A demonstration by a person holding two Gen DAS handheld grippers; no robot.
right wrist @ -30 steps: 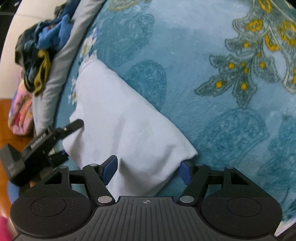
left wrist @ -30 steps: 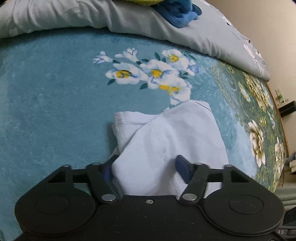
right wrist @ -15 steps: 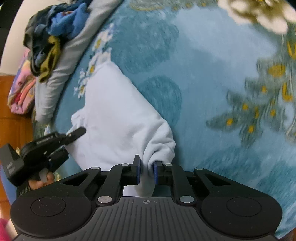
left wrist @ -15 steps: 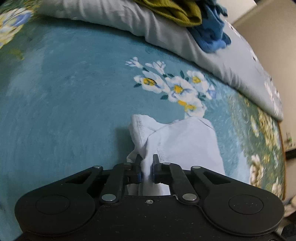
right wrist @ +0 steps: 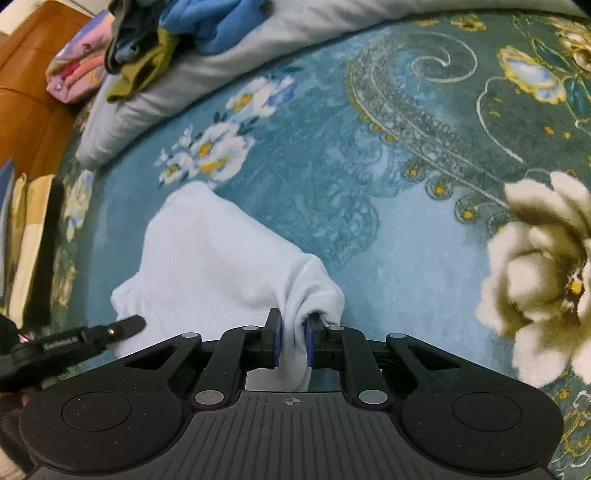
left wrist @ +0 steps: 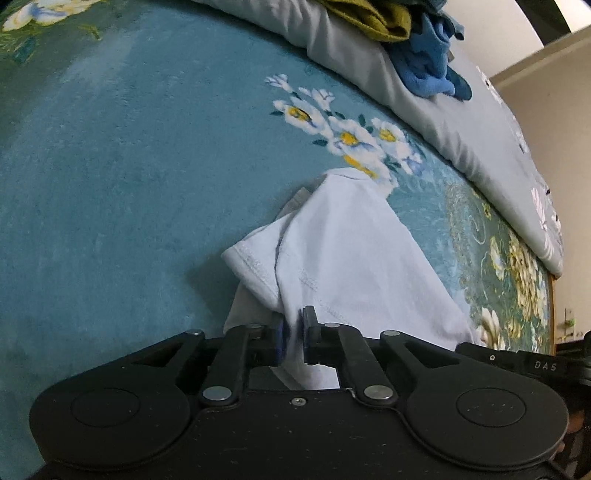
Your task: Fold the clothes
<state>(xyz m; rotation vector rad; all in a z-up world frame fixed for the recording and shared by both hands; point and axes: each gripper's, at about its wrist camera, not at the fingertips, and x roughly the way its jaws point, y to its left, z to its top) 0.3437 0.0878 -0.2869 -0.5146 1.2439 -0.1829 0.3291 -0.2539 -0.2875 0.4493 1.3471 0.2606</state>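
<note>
A pale white garment point(left wrist: 343, 251) lies partly folded on the teal flowered blanket point(left wrist: 110, 184), a hemmed sleeve sticking out at its left. My left gripper point(left wrist: 292, 332) pinches the near edge beside that sleeve; its jaws are opening slightly, with the cloth still pressed between the pads. In the right wrist view the same garment point(right wrist: 207, 254) bunches into my right gripper point(right wrist: 292, 339), whose jaws are also easing open with cloth gripped between them. The left gripper's finger point(right wrist: 125, 326) shows at the garment's left corner. Both held corners are raised off the blanket.
A heap of blue, olive and dark clothes point(left wrist: 406, 33) sits on a grey duvet point(left wrist: 443, 122) along the far side. The right wrist view adds a pink fabric bundle point(right wrist: 74, 74) against brown upholstery point(right wrist: 33, 92) and stacked items at the left edge point(right wrist: 29, 240).
Both grippers went from open around the garment's near edge to closed on it. Both hands then rolled and lifted, drawing the cloth up and bunching it.
</note>
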